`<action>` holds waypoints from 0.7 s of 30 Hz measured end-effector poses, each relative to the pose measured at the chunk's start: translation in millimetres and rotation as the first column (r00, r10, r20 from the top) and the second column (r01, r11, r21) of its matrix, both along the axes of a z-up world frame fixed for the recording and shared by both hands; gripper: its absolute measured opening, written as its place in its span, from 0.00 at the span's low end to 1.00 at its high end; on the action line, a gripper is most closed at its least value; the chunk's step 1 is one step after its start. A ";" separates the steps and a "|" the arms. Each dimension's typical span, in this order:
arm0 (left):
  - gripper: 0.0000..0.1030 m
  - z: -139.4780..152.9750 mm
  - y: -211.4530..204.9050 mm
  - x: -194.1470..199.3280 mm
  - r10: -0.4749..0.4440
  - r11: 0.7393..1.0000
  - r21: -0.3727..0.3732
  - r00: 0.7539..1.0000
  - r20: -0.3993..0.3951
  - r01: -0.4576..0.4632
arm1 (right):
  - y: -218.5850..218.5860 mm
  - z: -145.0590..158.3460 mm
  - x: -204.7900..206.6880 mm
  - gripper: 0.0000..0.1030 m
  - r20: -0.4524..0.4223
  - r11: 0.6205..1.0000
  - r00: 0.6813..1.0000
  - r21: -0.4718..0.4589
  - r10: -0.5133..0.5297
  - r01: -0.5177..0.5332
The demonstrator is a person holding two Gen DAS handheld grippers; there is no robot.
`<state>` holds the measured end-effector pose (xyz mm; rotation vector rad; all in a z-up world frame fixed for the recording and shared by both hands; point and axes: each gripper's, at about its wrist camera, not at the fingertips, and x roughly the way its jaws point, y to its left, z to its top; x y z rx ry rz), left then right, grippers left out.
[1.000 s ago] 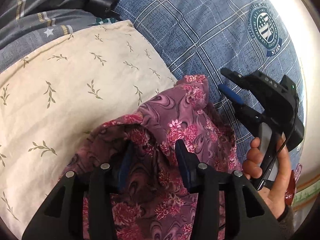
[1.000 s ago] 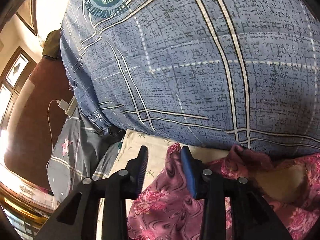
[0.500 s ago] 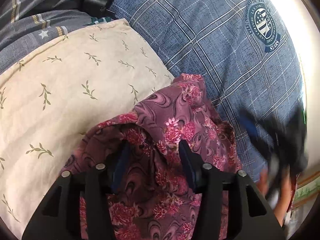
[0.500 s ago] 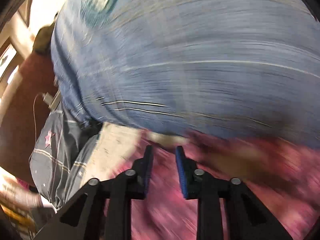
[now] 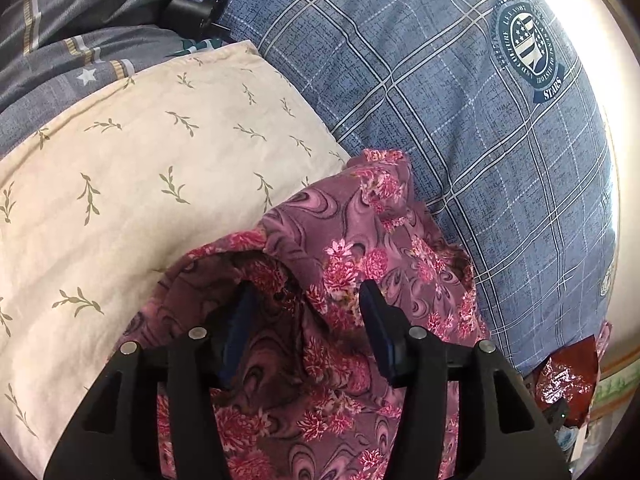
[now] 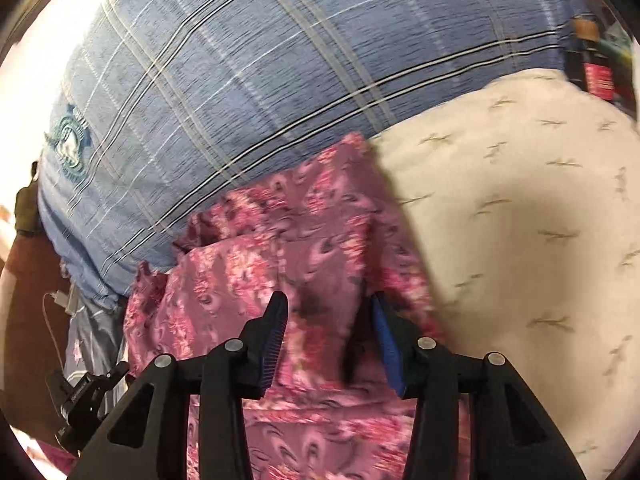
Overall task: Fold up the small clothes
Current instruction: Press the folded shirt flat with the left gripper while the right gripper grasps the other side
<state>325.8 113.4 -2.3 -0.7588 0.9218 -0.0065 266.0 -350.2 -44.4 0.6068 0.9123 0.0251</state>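
Swung over onto floral garment (image 6: 320, 248) beside left gripper (image 5: 304, 316), right gripper (image 6: 328, 320) now; both agape, ready to pinch folds.

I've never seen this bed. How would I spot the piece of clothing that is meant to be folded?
Start at the big blue plaid duvet covering the bed, then find the cream pillow with small leaf sprigs lying against it. Crumpled where the two meet is the garment. It is the only purple-pink cloth with a flower print, and both open grippers point at it.
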 end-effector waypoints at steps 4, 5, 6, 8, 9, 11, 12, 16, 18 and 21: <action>0.50 -1.6 4.5 -0.7 0.014 1.000 -0.006 1.000 -0.001 -0.014 | 5.9 33.5 -9.7 0.09 0.183 1.000 0.983 -0.010 -0.002 0.003; 0.50 -2.4 6.1 -0.3 0.019 1.000 -0.014 1.000 -0.003 -0.019 | -2.4 34.8 -12.6 0.09 0.179 0.999 0.983 -0.017 -0.028 0.032; 0.50 -3.1 7.0 -0.1 0.023 1.000 -0.019 1.000 -0.005 -0.023 | -10.3 29.7 -13.3 0.09 0.132 0.997 0.990 -0.052 -0.058 0.065; 0.50 -3.7 6.0 0.3 0.015 1.000 -0.026 1.000 -0.009 -0.016 | -22.5 14.7 -14.8 0.09 0.034 0.991 0.996 -0.100 -0.085 0.088; 0.50 -3.2 4.9 0.1 0.012 1.000 -0.019 1.000 -0.009 -0.013 | -27.2 2.7 -16.7 0.10 -0.021 0.996 0.997 -0.062 -0.073 0.071; 0.50 -2.4 3.7 -1.0 0.013 1.000 -0.009 1.000 -0.004 -0.013 | -22.6 -3.5 -22.2 0.17 -0.039 0.997 0.997 -0.010 -0.073 0.073; 0.50 -2.6 3.5 -0.9 0.013 1.000 -0.009 1.000 -0.004 -0.013 | -22.3 3.6 -28.4 0.18 -0.029 0.994 0.994 -0.023 -0.103 0.103; 0.50 -2.3 3.0 0.2 0.015 1.000 -0.004 1.000 0.010 -0.015 | -11.1 35.6 -39.0 0.28 0.054 0.983 0.988 -0.105 -0.147 0.152; 0.45 -1.0 2.3 2.2 0.013 1.000 0.011 1.000 0.018 -0.013 | 2.4 47.1 -33.4 0.40 0.058 0.983 0.993 -0.152 -0.100 0.107; 0.22 1.5 6.6 2.2 0.027 0.999 0.038 0.999 0.022 -0.028 | 12.7 48.1 -31.1 0.43 0.057 0.983 0.996 -0.166 -0.072 0.081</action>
